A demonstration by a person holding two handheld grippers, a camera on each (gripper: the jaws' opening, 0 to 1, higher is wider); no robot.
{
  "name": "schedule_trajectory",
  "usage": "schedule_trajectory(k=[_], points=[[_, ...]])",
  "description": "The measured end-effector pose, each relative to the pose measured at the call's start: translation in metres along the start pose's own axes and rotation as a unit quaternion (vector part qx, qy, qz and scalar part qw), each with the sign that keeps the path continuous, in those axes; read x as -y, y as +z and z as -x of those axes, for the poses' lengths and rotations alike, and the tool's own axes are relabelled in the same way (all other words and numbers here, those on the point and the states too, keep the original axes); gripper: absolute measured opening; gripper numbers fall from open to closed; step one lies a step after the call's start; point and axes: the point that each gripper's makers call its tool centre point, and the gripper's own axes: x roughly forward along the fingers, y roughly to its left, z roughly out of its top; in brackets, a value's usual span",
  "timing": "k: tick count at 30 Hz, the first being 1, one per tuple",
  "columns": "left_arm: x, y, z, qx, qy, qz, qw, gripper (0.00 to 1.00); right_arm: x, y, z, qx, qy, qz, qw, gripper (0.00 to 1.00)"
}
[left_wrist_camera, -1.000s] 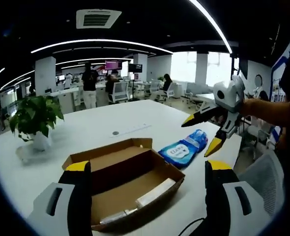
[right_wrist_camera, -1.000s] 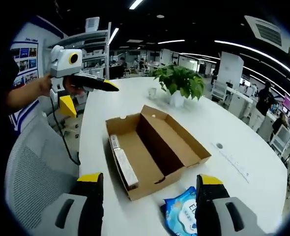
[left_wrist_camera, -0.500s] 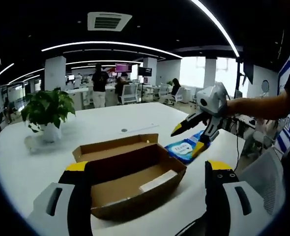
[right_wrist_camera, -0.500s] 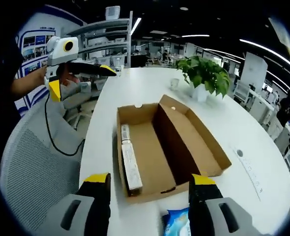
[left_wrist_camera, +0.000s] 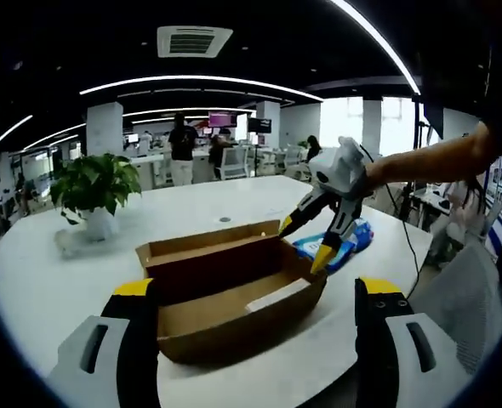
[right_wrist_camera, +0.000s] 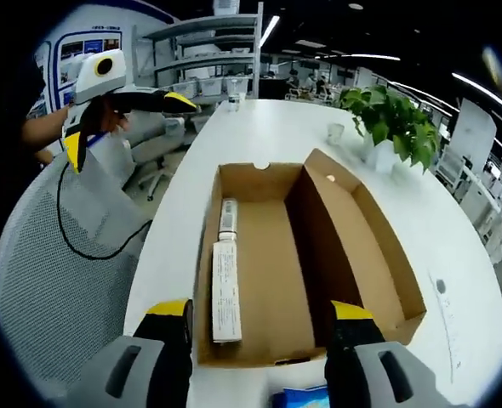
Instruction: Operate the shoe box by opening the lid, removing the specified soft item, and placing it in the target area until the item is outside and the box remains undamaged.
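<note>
- Since a second ago, your right gripper [left_wrist_camera: 312, 241] has come from above the blue wipes pack [left_wrist_camera: 340, 245] to the near end of the shoe box [right_wrist_camera: 272, 280]; its jaws stand wide apart and hold nothing.
- Your left gripper [right_wrist_camera: 119, 123] hangs off the table edge above the mesh chair [right_wrist_camera: 59, 280], jaws spread, empty.
- Box status: lid folded fully back, flat on the white table [left_wrist_camera: 191, 204]. Inside, a long white packet [right_wrist_camera: 225, 289] and a shorter one [right_wrist_camera: 228, 219] lie along one wall.
- The wipes pack, probably the soft item, lies outside, just beside the box.
- If you reach inside, descend vertically between the walls; avoid pressing the cardboard.
</note>
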Motion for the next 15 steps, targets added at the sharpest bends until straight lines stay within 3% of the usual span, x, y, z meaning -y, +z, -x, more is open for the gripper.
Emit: schedule_trajectory(k=[6,15], points=[[-0.002,-0.006,0.001,-0.007,0.008,-0.003,0.9999,0.99,0.003,-0.004,-0.015,-0.018,0.017,0.009,0.9997,0.60],[-0.001,-0.002,0.001,0.012,0.017,0.005,0.9998,0.97,-0.001,-0.011,-0.034,-0.031,0.053,-0.002,0.9981,0.56]])
